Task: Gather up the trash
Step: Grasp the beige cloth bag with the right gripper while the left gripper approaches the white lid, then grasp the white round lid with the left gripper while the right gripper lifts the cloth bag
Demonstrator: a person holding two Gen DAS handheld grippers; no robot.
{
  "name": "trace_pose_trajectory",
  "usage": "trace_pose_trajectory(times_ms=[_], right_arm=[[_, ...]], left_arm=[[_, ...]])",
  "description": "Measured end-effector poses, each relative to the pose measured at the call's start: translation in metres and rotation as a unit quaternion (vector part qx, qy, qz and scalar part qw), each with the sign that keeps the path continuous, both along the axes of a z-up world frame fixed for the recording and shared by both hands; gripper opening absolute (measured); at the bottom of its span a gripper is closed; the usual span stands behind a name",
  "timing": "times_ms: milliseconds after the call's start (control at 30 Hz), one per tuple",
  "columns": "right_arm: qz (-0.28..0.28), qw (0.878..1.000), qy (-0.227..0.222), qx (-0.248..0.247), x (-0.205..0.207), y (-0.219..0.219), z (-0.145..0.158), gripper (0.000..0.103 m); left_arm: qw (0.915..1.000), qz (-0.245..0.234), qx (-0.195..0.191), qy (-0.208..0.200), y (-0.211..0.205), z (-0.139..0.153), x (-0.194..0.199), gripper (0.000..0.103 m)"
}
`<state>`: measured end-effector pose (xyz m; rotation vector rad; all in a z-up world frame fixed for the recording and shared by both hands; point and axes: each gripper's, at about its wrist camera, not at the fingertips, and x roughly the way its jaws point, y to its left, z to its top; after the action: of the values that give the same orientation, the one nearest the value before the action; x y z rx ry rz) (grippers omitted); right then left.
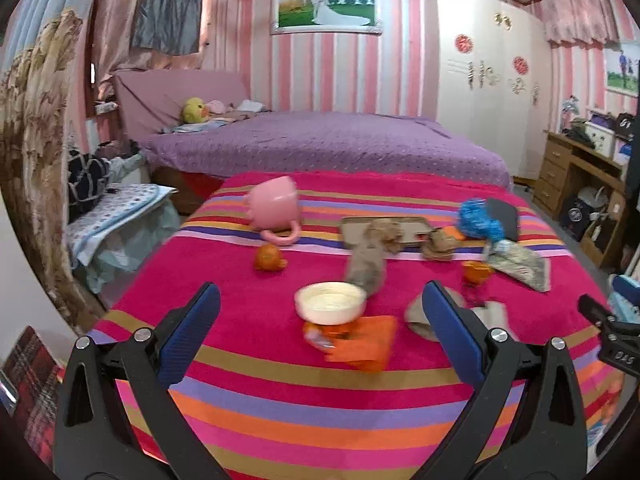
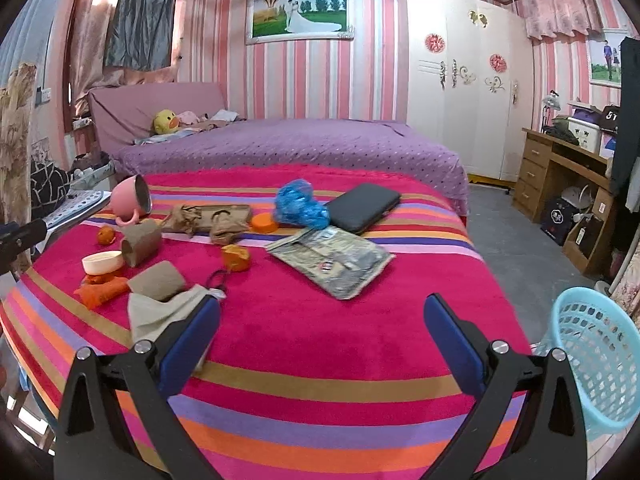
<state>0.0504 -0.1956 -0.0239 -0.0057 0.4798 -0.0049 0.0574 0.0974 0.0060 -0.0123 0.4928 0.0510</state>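
Observation:
Trash lies scattered on a striped pink blanket (image 2: 320,360). My left gripper (image 1: 321,286) hangs open just in front of a white bowl (image 1: 331,307) that sits on an orange wrapper (image 1: 360,342). Behind them are a cardboard tube (image 1: 366,266), crumpled brown paper (image 1: 386,232) and orange peel (image 1: 269,258). My right gripper (image 2: 322,300) is open over bare blanket, nothing between its fingers. A grey printed bag (image 2: 336,262) lies just beyond it, a blue plastic bag (image 2: 300,204) farther back. A beige paper (image 2: 164,312) touches its left finger.
A light blue mesh basket (image 2: 600,360) stands on the floor off the blanket's right edge. A tipped pink cup (image 1: 274,204) and a black case (image 2: 364,206) lie at the back. Behind is a purple bed (image 2: 300,144); a wooden desk (image 2: 560,176) stands at the right.

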Motion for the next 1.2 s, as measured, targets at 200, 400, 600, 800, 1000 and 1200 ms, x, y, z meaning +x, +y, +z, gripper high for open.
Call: trace_pose_trajectory(times_ms=[200, 400, 600, 800, 1000, 1200], right_arm=[[0.032, 0.999, 0.013, -0.017, 0.010, 0.046, -0.009, 0.099], [0.061, 0.997, 0.050, -0.007, 0.024, 0.080, -0.026, 0.099], [0.071, 0.993, 0.091, -0.021, 0.038, 0.105, -0.045, 0.081], [0.114, 0.988, 0.103, -0.002, 0.037, 0.105, -0.051, 0.042], [0.116, 0.990, 0.086, 0.001, 0.032, 0.082, -0.038, 0.038], [0.097, 0.993, 0.073, 0.011, 0.030, 0.045, -0.028, 0.038]], left_arm=[[0.9999, 0.009, -0.002, 0.014, 0.021, -0.014, 0.002, 0.098], [0.9992, 0.034, -0.004, 0.021, 0.046, -0.022, -0.002, 0.098], [0.9985, 0.049, -0.003, 0.024, 0.056, -0.027, -0.002, 0.098], [0.9984, 0.052, -0.007, 0.019, 0.055, -0.026, -0.002, 0.098], [0.9989, 0.036, -0.013, 0.028, 0.042, -0.028, 0.002, 0.098], [0.9989, -0.003, 0.004, 0.047, 0.009, -0.037, 0.012, 0.098]])
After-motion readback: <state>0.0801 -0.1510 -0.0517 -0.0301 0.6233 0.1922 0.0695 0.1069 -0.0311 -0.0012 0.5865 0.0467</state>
